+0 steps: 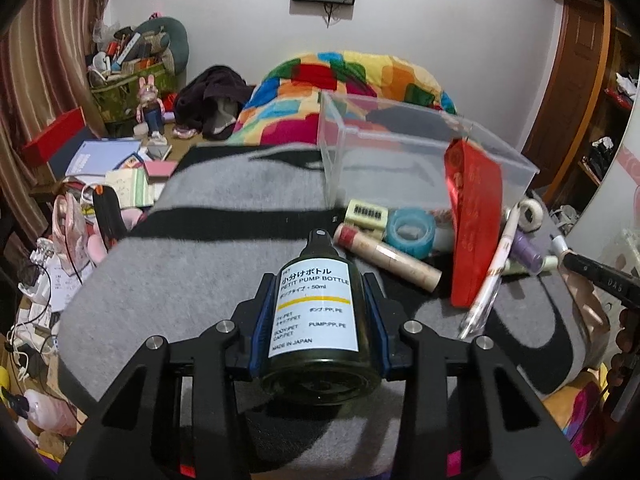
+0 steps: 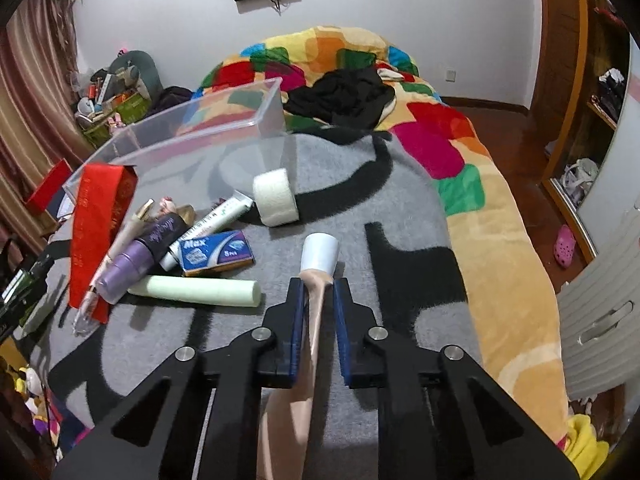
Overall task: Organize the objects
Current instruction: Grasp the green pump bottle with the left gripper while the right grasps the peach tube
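The left gripper (image 1: 318,312) is clamped across the middle of a dark glass pump bottle (image 1: 320,320) with a white printed label; the bottle lies along the fingers, its round base toward the camera and its black pump head pointing away toward the clutter. The right gripper (image 2: 317,308) is squeezed on a soft, peach-coloured tube (image 2: 312,320), long axis also running forward, its smooth white cap (image 2: 320,254) sticking out past the blue pads (image 2: 297,312). Both are held just above a fuzzy grey blanket (image 2: 400,208) patterned in black. Ahead lies a jumble: a pale green cylinder (image 2: 196,290) lying crosswise, a blue cardboard box (image 2: 218,255), a purple bottle (image 2: 132,268), a shiny red ribbon (image 2: 100,220), and a white tape roll (image 2: 276,198) on its side. Behind them stands a clear plastic bin (image 2: 224,120), rectangular and open-topped, with the ribbon draped at its near corner.
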`<state>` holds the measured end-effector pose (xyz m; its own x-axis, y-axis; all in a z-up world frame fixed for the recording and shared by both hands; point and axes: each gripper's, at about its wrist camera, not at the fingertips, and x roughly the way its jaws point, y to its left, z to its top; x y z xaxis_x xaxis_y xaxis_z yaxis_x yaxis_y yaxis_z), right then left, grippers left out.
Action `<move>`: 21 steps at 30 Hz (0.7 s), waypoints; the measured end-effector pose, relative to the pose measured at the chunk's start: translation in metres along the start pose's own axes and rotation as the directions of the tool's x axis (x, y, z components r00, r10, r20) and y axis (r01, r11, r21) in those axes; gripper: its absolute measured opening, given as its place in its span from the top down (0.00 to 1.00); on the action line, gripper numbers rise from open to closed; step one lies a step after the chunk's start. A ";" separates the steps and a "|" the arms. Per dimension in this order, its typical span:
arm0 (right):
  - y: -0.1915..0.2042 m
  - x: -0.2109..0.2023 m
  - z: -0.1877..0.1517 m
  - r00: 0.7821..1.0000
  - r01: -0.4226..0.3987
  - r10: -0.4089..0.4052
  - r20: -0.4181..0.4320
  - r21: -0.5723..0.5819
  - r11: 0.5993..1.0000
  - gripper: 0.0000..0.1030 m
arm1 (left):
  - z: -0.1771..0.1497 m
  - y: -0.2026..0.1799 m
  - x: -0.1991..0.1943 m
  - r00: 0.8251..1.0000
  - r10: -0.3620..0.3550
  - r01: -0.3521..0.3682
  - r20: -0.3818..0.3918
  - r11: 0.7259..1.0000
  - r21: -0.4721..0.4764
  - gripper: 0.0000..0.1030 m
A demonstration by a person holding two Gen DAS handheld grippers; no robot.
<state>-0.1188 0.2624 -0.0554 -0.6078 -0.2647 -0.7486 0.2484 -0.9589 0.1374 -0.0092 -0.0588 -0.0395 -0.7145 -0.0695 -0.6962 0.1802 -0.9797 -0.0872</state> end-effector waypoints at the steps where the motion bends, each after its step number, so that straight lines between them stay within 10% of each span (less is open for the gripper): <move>1: 0.000 -0.001 0.002 1.000 -0.005 0.005 0.001 -0.002 1.000 0.95 | 0.003 0.000 -0.003 1.000 -0.003 0.003 0.012 1.000 0.001 0.60; 14: 0.020 -0.036 0.037 0.990 -0.071 0.078 0.114 -0.065 0.995 0.97 | 0.054 -0.014 -0.013 0.991 -0.040 0.034 0.124 0.998 0.048 0.60; 21: 0.014 -0.011 0.032 0.998 -0.067 0.067 0.003 -0.053 0.996 0.89 | 0.081 -0.015 0.007 0.991 -0.076 0.071 0.114 0.996 0.048 0.60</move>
<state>-0.1330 0.2481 -0.0242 -0.5922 -0.3289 -0.7357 0.3281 -0.9322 0.1527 -0.0713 -0.0599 0.0148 -0.7986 -0.0155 -0.6017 0.0960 -0.9902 -0.1019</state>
